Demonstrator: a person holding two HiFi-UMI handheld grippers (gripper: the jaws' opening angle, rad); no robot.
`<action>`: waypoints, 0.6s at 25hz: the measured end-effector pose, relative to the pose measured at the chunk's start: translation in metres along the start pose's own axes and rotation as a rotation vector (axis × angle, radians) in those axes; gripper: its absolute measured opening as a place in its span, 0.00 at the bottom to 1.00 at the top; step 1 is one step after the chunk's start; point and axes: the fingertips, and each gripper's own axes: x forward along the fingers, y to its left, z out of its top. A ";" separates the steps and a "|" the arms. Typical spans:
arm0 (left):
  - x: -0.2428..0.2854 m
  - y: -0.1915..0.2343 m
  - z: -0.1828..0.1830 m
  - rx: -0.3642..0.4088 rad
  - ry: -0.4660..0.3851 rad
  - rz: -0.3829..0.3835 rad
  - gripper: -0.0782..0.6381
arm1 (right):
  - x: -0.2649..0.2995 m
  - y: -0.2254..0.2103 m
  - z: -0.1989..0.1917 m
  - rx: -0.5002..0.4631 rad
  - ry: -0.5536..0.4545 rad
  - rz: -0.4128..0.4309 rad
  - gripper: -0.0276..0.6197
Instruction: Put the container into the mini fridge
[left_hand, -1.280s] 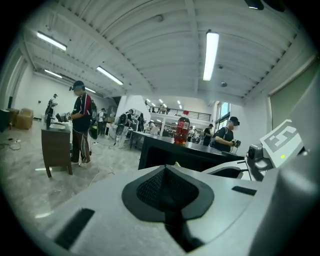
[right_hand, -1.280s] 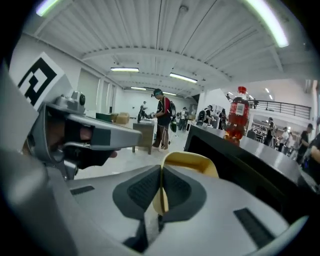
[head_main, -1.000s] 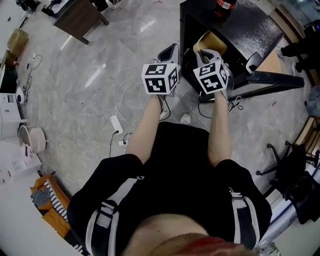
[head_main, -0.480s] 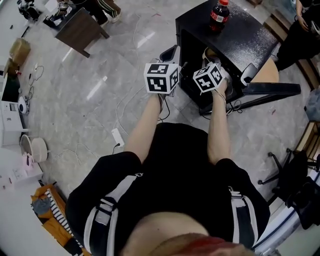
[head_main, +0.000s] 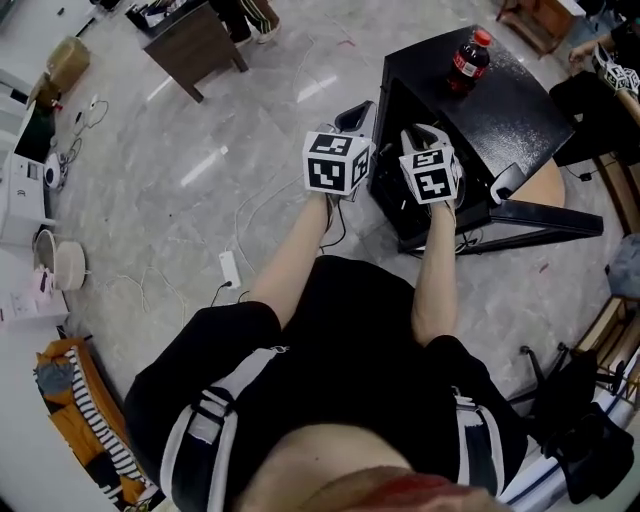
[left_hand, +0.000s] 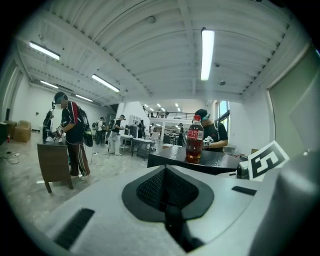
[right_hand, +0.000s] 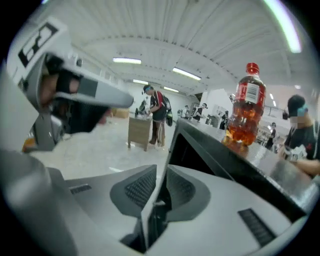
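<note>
The black mini fridge (head_main: 505, 115) stands ahead with its door (head_main: 545, 218) swung open to the right. A red drink bottle (head_main: 470, 60) stands on its top. No container shows in any view. My left gripper (head_main: 355, 115) hangs just left of the fridge's front corner, shut and empty (left_hand: 167, 170). My right gripper (head_main: 420, 132) is at the fridge's open front. In its own view (right_hand: 160, 172) the jaws stand a narrow slit apart with a thin pale edge between them, and I cannot tell if anything is held. The dark fridge opening (right_hand: 197, 150) lies right of the jaws.
A brown desk (head_main: 195, 40) stands far left, with a person (left_hand: 72, 135) beside it. A power strip with cables (head_main: 229, 268) lies on the floor. White appliances (head_main: 25, 180) line the left edge. A round wooden top (head_main: 548, 180) shows behind the door. Another person (left_hand: 215, 135) is beyond the fridge.
The fridge and bottle have slid lower in the head view. A tan shape seen in the fridge opening by the right gripper a second ago no longer shows. Both grippers stay at the fridge front.
</note>
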 end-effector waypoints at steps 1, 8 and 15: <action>-0.003 0.003 0.002 -0.005 -0.011 0.012 0.12 | -0.004 0.005 0.014 0.062 -0.073 0.052 0.13; -0.027 0.026 0.029 -0.035 -0.115 0.098 0.12 | -0.057 0.004 0.102 0.270 -0.518 0.182 0.08; -0.046 0.038 0.059 -0.032 -0.219 0.159 0.12 | -0.078 -0.013 0.127 0.325 -0.659 0.080 0.07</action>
